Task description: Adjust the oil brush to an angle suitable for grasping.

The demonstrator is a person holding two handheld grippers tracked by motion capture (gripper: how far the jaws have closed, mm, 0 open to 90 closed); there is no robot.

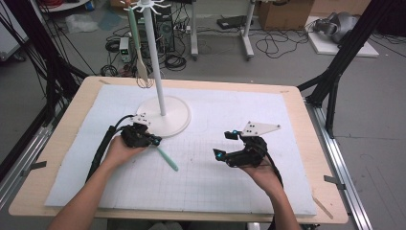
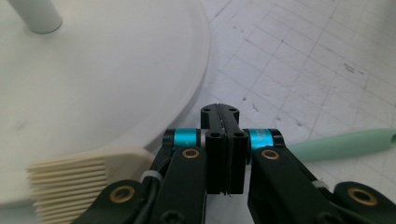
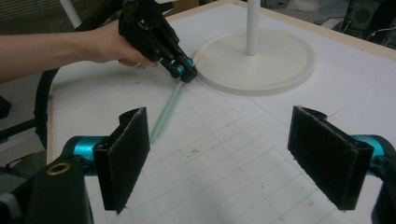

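A brush with a mint-green handle (image 1: 167,158) and cream bristles (image 2: 70,182) lies on the white mat beside the round base (image 1: 174,117) of a white hanging rack. My left gripper (image 1: 155,142) is shut, its jaws pressed flat together right over the brush's neck. The handle (image 2: 345,143) runs out to one side and the bristles to the other, and I cannot tell whether the tips touch the brush. My right gripper (image 1: 224,144) hovers wide open over the mat to the right, with nothing between its pads (image 3: 126,154). It faces the left gripper (image 3: 187,74) and the handle (image 3: 166,112).
The rack's pole (image 1: 155,57) rises from the base, and a green-handled utensil (image 1: 135,33) hangs from its top hooks. The gridded white mat (image 1: 297,124) covers most of the wooden table (image 1: 76,100). Cables and boxes lie on the floor beyond.
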